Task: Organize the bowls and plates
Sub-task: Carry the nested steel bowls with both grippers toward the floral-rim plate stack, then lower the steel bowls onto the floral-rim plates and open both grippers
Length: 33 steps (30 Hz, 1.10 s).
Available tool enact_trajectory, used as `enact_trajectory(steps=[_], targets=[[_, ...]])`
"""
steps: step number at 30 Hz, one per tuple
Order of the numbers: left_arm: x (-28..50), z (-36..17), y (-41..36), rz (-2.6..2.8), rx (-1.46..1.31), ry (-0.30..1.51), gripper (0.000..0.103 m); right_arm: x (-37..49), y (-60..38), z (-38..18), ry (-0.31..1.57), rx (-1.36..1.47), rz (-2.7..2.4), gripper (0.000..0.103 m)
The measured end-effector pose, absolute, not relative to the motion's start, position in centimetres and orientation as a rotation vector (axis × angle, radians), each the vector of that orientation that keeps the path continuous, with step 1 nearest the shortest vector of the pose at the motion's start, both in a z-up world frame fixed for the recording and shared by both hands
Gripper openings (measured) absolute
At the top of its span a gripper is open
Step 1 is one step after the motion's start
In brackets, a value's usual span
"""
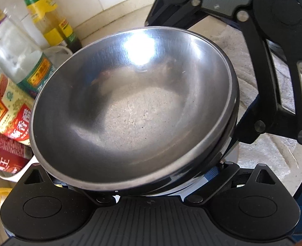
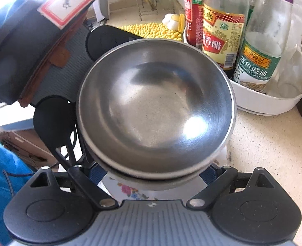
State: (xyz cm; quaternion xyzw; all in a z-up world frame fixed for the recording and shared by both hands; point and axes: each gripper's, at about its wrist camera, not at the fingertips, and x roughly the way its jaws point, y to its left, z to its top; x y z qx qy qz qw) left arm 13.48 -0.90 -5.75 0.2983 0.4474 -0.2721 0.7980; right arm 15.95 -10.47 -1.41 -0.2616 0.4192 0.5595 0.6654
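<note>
Fingers hidden, perhaps gripping steel bowl (image 1: pixel 134 106).

A stainless-steel bowl (image 1: pixel 134 106) is seen at the centre of both wrist views, open side up and empty, its brushed inside marked by a bright glare, toward 12 o'clock in the left view and 4 o'clock in the right. It is nested in a second steel bowl (image 2: pixel 151 181), whose rim shows just beneath it at 6 o'clock. Under the pair, a white plate with a floral print (image 2: pixel 128 191) is glimpsed at 7 o'clock.
</note>
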Motion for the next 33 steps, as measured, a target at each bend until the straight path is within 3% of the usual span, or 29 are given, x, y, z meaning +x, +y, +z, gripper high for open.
enact_trajectory(steps=[16,33], targets=[[11.3,-4.9,-0.1,-0.557,0.602,0.913,0.101,14.9,-12.3,-0.7,0.940,-0.584,1.165,0.093],[9.5,-4.8,-0.6,-0.457,0.666,0.837,0.100,12.9,-11.7,-0.9,0.804,-0.487,1.060,0.092]])
